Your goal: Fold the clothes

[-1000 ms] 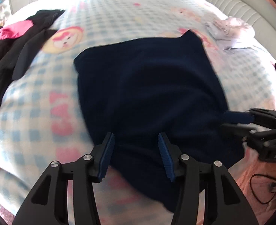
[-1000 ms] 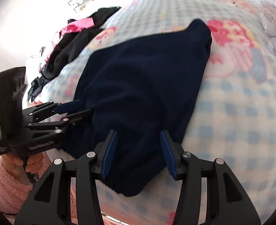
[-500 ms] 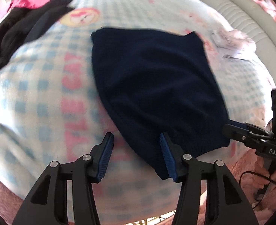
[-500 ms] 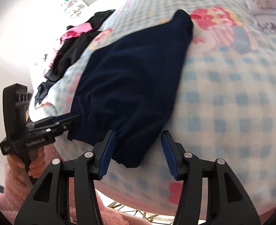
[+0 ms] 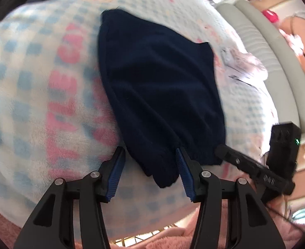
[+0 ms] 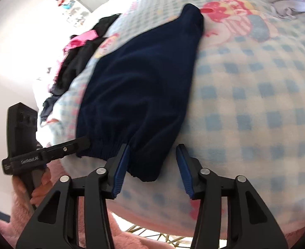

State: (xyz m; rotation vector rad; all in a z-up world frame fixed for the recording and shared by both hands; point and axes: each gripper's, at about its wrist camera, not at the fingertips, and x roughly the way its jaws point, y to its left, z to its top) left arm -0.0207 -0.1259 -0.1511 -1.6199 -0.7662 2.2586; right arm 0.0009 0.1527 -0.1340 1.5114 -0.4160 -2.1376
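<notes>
A dark navy garment (image 5: pixel 158 87) lies folded on the checked blanket, its gathered waistband end nearest me; it also shows in the right wrist view (image 6: pixel 135 87). My left gripper (image 5: pixel 150 166) is open, its jaws either side of the garment's near left corner. My right gripper (image 6: pixel 152 161) is open, its jaws either side of the near right corner. Neither holds the cloth. Each gripper shows in the other's view, the right one (image 5: pixel 254 170) and the left one (image 6: pixel 48 153), both at the waistband edge.
A blue-and-white checked blanket (image 5: pixel 28 95) with pink cartoon prints covers the bed. A pile of black and pink clothes (image 6: pixel 79 47) lies at the far left. A pale crumpled garment (image 5: pixel 243 66) lies at the right near a grey padded headboard (image 5: pixel 276 47).
Both grippers have drawn back toward the near edge of the bed, from over the garment to its waistband corners. The garment stays flat on the blanket.
</notes>
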